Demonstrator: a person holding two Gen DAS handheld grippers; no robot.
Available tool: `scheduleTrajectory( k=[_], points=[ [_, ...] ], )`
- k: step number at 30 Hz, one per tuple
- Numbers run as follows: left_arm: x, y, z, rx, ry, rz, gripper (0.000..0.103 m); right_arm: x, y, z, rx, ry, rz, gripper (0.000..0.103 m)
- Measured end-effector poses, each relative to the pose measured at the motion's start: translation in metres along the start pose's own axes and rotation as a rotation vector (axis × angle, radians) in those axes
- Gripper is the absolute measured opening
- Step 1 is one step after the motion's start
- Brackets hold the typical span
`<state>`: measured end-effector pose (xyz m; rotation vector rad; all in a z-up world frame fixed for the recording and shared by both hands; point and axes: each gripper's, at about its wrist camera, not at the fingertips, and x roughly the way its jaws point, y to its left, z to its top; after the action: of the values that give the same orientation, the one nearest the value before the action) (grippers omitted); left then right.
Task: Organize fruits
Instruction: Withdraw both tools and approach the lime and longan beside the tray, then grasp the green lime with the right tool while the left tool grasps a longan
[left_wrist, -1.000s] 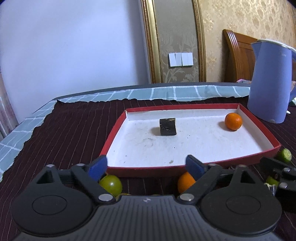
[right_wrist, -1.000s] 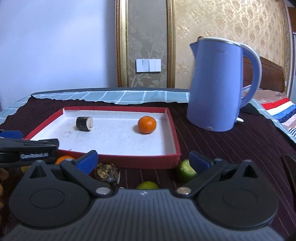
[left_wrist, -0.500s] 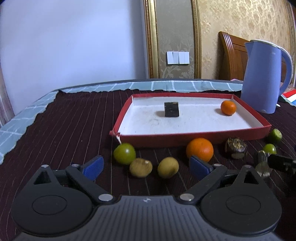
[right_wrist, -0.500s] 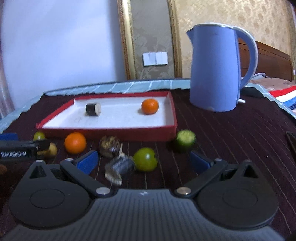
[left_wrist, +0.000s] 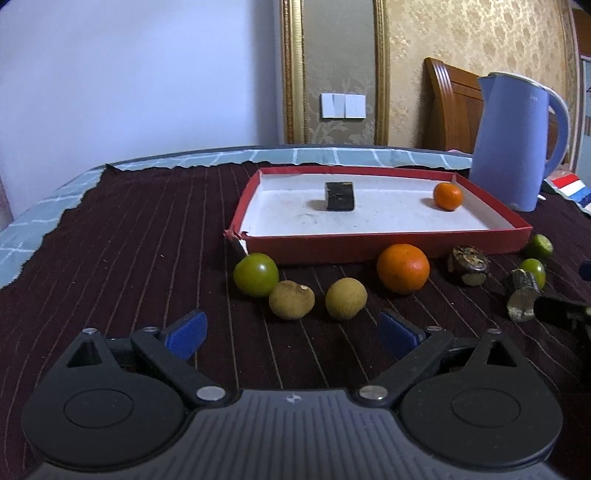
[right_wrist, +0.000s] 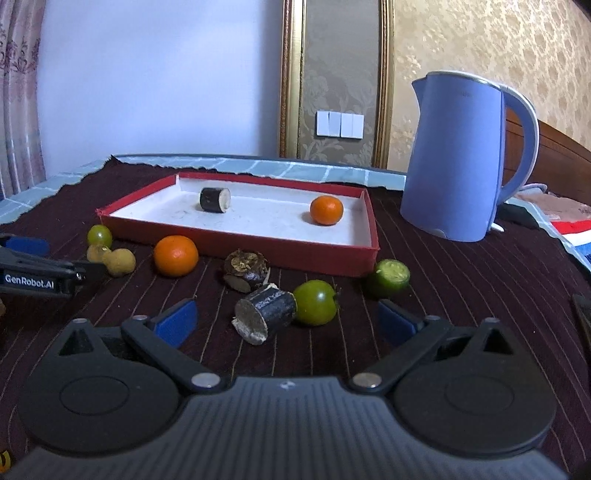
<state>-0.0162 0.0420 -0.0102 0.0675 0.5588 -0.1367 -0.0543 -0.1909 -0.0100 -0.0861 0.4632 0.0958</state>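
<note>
Far left of the right wrist view, the left gripper (right_wrist: 79, 275) is seen poking in from the side, with "GenRobot.AI" printed in white on its black body. Just right of it, a small green fruit (right_wrist: 99, 235) and two yellowish-brown round fruits (right_wrist: 118, 261) are bunched together on the dark striped tablecloth (right_wrist: 461, 280). In the left wrist view the same fruits are seen lower centre, just ahead of that gripper's blue fingertips (left_wrist: 186, 334), which are spread wide with nothing between them.

Next along, an orange (right_wrist: 176, 256) is sat in front of the red tray (right_wrist: 236, 242), close to its front wall. Inside the tray, a dark cylindrical chunk (right_wrist: 215, 199) is found at the left and a smaller orange (right_wrist: 326, 210) at the right.

Centre frame, a brown shrivelled fruit (right_wrist: 245, 268) is parked near the tray wall, and a second dark cut chunk (right_wrist: 265, 315) is lying tilted against a green fruit (right_wrist: 316, 302). The right gripper (right_wrist: 286, 321) is held just in front of these, jaws wide and empty. A cut lime (right_wrist: 388, 277) is seen by the tray's right corner.

Upper right, a blue kettle (right_wrist: 458, 155) is stood; faint lettering near its rim can't be read.
</note>
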Motion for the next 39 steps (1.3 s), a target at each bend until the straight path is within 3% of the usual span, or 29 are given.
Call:
scheduleTrajectory(
  k=[15, 24, 33, 36, 38, 39],
  points=[
    [0.006, 0.019, 0.004, -0.053, 0.02, 0.029, 0.099, 0.008, -0.053, 0.003, 0.079, -0.005, -0.217, 0.099],
    [0.012, 0.027, 0.008, -0.058, 0.032, 0.11, 0.099, 0.035, -0.069, 0.019, 0.048, 0.037, -0.247, 0.095],
    [0.024, 0.018, 0.012, -0.013, 0.058, 0.101, 0.095, 0.072, -0.078, 0.023, 0.083, 0.136, -0.146, 0.076],
    [0.029, 0.017, 0.013, -0.022, 0.079, 0.095, 0.08, 0.079, -0.082, 0.025, 0.11, 0.152, -0.113, 0.063],
    [0.034, 0.019, 0.014, -0.042, 0.106, 0.066, 0.064, 0.082, -0.082, 0.025, 0.102, 0.156, -0.113, 0.053],
    [0.035, 0.019, 0.014, -0.051, 0.107, 0.057, 0.063, 0.082, -0.081, 0.026, 0.097, 0.155, -0.114, 0.048]
  ],
)
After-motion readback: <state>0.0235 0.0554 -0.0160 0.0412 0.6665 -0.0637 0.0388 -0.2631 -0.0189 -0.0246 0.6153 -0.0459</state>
